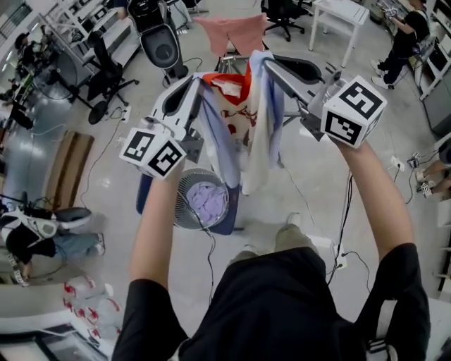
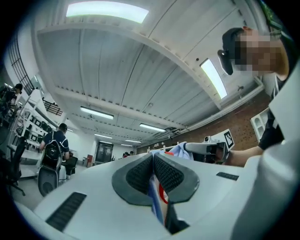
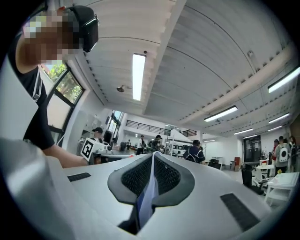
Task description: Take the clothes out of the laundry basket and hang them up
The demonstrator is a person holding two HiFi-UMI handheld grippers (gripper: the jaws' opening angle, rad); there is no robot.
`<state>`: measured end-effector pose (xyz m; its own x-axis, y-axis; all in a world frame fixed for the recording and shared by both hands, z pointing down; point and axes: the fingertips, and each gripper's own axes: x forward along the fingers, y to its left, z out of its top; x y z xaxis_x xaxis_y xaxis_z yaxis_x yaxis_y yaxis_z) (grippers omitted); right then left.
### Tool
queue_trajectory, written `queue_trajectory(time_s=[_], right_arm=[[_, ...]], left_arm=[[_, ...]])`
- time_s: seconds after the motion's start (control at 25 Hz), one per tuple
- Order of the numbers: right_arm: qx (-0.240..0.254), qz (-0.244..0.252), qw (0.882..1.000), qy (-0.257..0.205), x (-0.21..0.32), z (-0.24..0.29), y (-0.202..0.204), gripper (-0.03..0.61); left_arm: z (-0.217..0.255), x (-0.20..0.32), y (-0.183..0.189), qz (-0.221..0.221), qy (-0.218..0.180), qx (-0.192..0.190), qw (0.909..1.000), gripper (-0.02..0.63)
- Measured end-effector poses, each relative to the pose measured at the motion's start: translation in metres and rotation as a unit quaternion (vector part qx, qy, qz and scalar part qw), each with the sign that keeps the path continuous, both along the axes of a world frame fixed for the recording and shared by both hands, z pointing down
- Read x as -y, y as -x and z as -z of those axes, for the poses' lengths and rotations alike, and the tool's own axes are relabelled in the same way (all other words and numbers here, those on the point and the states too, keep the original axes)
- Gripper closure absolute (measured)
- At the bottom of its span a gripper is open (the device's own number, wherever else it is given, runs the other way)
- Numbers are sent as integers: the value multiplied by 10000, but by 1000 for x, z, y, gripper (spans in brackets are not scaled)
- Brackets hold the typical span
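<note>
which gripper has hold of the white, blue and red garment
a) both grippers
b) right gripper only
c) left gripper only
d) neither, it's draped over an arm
a: the left gripper and the right gripper each have an edge of the garment pinched between closed jaws, and it hangs between them above the laundry basket.

The left gripper (image 2: 153, 160) has its dark pads pressed together on a garment (image 2: 156, 204) — a blue fold with a red edge hangs out below them. Beyond the left gripper, slightly up and to the right of it, the right gripper (image 2: 188, 146) meets pale-blue cloth at its tip. Far to the left of the left gripper is a person in a dark shirt (image 2: 55, 140), seen from behind — above it, a ribbed ceiling with a long lamp (image 2: 105, 10).
</note>
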<state>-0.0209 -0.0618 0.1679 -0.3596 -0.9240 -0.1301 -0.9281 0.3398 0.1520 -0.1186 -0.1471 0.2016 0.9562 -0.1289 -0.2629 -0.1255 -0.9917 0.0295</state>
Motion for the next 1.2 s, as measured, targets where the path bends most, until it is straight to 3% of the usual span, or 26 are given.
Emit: queue_trajectory(time_s=[0.24,0.6,0.84,0.96,1.2], right_arm=[[0,-244,9995,-206,-37,41,-125,571],[-305,-445,9975,-448,-59,85,-227,571],[141,-925,9952,-299,-40,87,-326,571],[349,-1074,9932,-272,-29,81,-359,571],[469,-1368,9892,-260,-13,73,-416,571]], left_arm=[[43,-19,-135,-287,-44,-236,9993,604],[88,-40,-271,-532,-49,-588,9968,604],[100,-16,-391,-602,24,-330,9976,604],[99,-4,-431,-737,186,-315,9966,604],[102,-3,-507,-1056,148,-315,9938,604]])
